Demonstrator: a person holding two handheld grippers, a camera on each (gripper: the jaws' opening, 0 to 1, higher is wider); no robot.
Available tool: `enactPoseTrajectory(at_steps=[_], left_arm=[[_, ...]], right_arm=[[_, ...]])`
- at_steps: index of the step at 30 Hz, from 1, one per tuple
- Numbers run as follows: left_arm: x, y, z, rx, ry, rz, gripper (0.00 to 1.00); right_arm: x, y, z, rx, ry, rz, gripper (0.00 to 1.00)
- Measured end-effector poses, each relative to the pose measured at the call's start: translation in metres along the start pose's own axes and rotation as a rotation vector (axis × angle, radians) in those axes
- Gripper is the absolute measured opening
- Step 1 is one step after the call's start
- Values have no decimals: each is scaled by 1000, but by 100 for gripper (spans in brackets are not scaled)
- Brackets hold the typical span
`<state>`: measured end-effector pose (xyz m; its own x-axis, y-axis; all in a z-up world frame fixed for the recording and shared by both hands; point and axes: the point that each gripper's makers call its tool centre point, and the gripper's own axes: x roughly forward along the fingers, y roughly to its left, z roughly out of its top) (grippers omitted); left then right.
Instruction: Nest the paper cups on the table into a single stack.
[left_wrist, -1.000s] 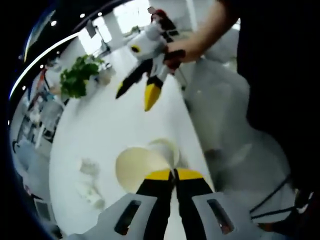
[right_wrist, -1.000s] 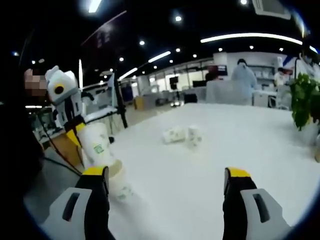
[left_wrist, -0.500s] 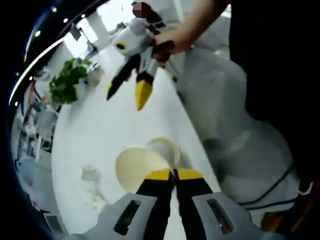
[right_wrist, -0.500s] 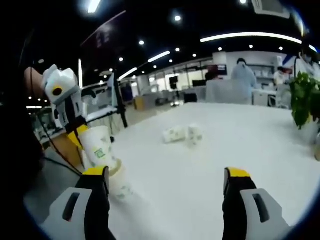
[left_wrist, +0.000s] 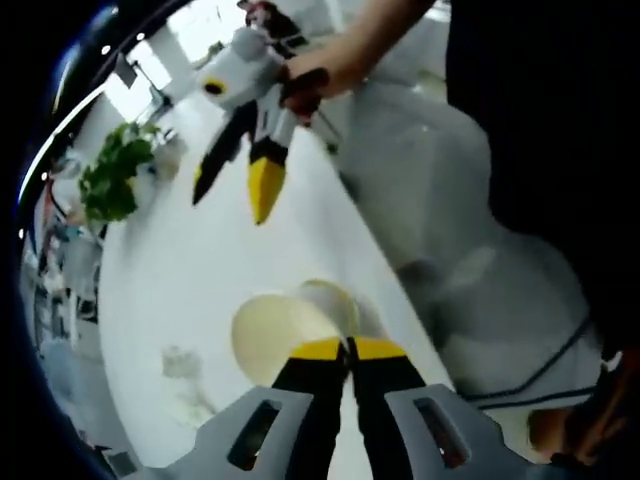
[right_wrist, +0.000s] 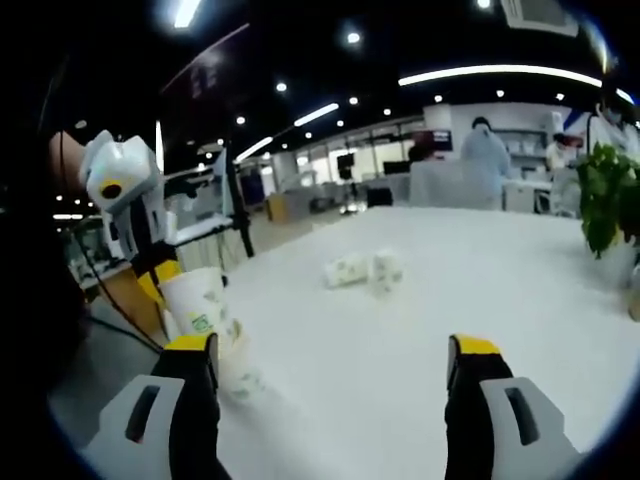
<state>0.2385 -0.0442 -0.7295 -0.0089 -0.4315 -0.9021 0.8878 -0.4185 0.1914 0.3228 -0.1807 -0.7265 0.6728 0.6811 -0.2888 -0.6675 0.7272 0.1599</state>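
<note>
Here, the left gripper (left_wrist: 348, 348) has its two yellow-tipped jaws pressed together on the rim of a paper cup (left_wrist: 272, 336), whose pale open mouth faces the camera in the left gripper view. Just behind it sits the round mouth of a second cup (left_wrist: 334, 302); the held cup appears to be going down into it, so the pinch on the rim is likely there to steer one cup inside the other. In the right gripper view the same held cup (right_wrist: 203, 315) shows as a white cup with a small green mark, tilted and hanging below the left gripper (right_wrist: 160, 277) over the other cup (right_wrist: 240, 378) standing near the table's edge.

The right gripper (right_wrist: 331, 362) has its jaws spread wide apart and holds nothing; it hovers above the white table (right_wrist: 480, 290), probably waiting for its turn. Well beyond its jaws, near the middle of the table, two more cups (right_wrist: 364, 270) lie on their sides close together, not yet stacked.

In the left gripper view the right gripper (left_wrist: 243, 150) also shows at the top, held by a person's hand (left_wrist: 312, 80). A green plant (right_wrist: 608, 200) stands at the far side of the table. The nesting seems under way, with the tipped cups left to collect.
</note>
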Motion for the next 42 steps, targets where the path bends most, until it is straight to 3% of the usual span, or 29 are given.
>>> enactPoseTrajectory(at_steps=[10,15,28,35,37,42], left_arm=[[9,1,0,-9,23,-24,3],[14,0,1,-36,13,-34,11],[18,-1,-2,-76,-3,-39,10],[15,-1,-8,-202,-38,-24,11],[14,-4,-8,-205,-49,-21,12],[7,-2,0,-333,-159,15,14]], right_arm=[[-1,0,-1,15,-2,1,92],[-2,0,0,17,-4,0,93],[-7,-3,-3,28,3,-9,93],[-8,-4,-4,29,11,-5,93],[-9,-5,-5,25,16,-1,93],[-11,-3,-6,22,28,5,93]])
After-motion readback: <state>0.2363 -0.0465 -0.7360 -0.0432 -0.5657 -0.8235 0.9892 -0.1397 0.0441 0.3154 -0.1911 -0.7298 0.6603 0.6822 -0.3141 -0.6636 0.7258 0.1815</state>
